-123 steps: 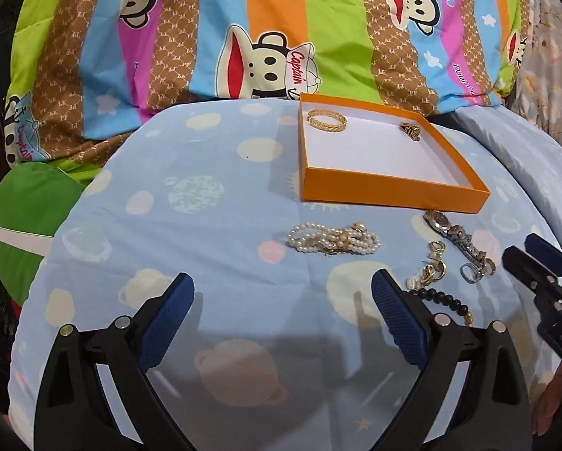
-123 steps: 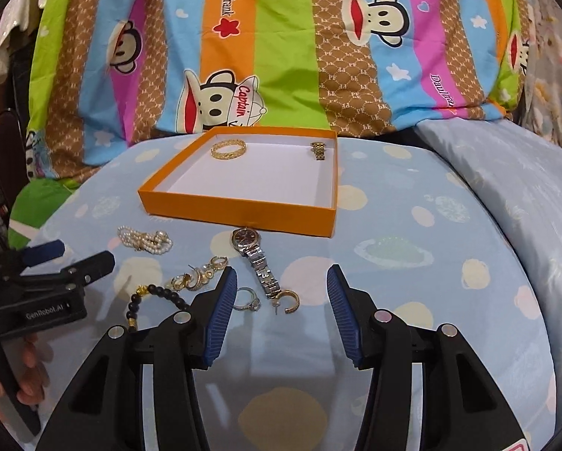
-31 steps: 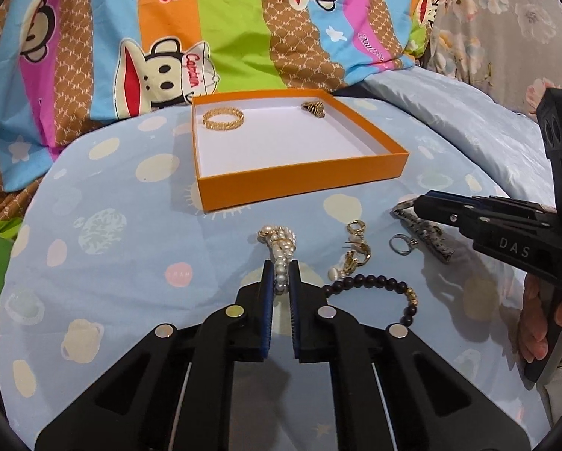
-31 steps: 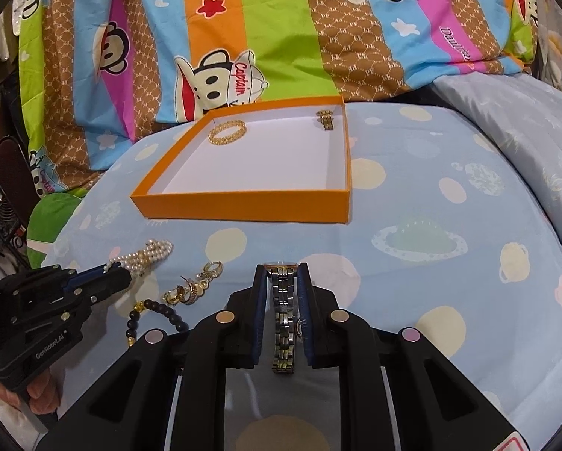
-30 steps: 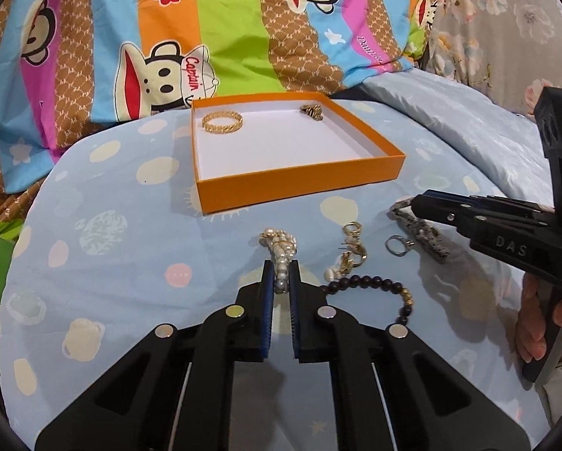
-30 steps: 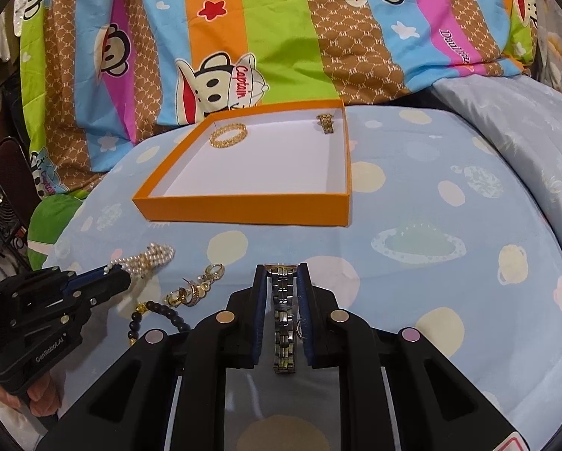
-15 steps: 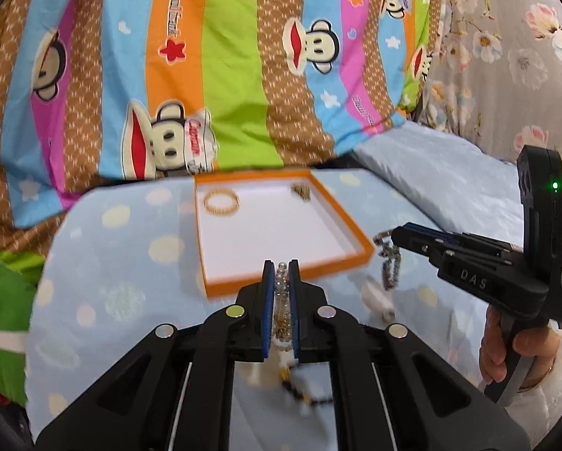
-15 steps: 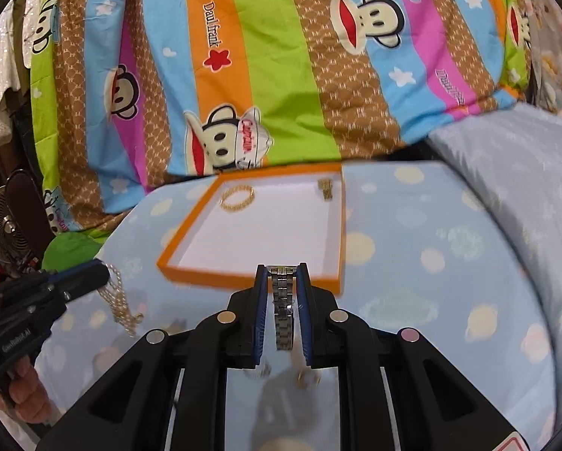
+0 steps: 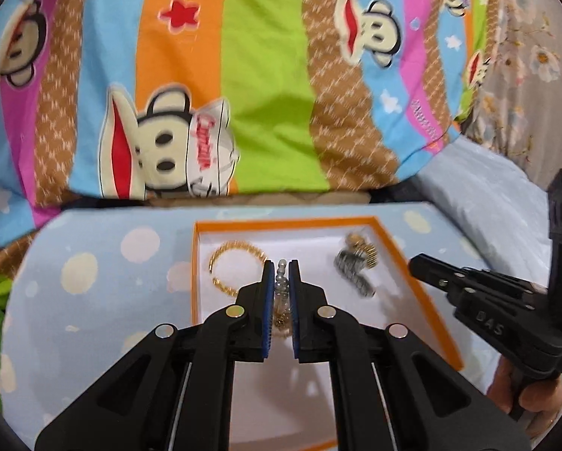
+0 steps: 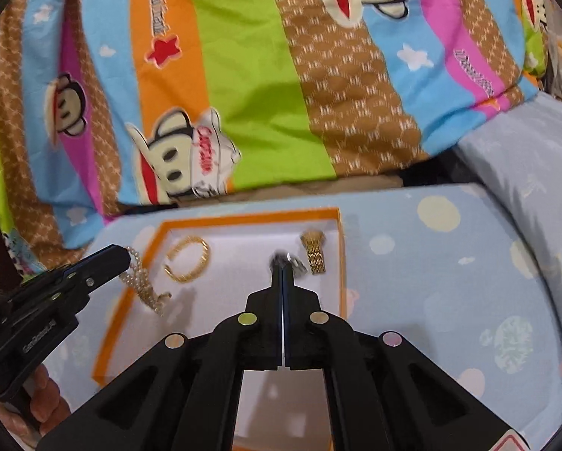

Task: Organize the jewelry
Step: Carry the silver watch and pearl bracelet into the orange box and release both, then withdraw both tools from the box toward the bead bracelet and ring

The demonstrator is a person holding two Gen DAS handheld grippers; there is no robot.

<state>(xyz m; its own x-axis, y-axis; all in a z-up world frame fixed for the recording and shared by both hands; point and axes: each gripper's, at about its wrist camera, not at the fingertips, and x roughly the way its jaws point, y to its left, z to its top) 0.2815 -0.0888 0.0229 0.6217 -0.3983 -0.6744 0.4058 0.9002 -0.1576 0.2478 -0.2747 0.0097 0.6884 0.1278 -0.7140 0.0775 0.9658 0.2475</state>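
An orange box [image 9: 420, 293] with a white floor lies on the blue spotted sheet; it also shows in the right wrist view [image 10: 134, 274]. In it lie a gold bangle [image 9: 232, 263], a small gold piece [image 9: 363, 250] and a silver watch [image 9: 354, 276]. My left gripper [image 9: 281, 267] is shut on a pearl bracelet [image 9: 281, 289] and holds it over the box; the bracelet hangs from it in the right wrist view [image 10: 145, 282]. My right gripper [image 10: 282, 267] is closed, empty, its tip just above the watch [image 10: 294, 261].
A striped monkey-print blanket [image 9: 265, 86] rises behind the box. A pale blue pillow [image 10: 525, 173] lies at the right. The blue spotted sheet [image 10: 431, 263] spreads to the right of the box.
Both grippers have moved forward over the orange box. The watch has left my right gripper and lies in the box. The left still holds the pearl bracelet.
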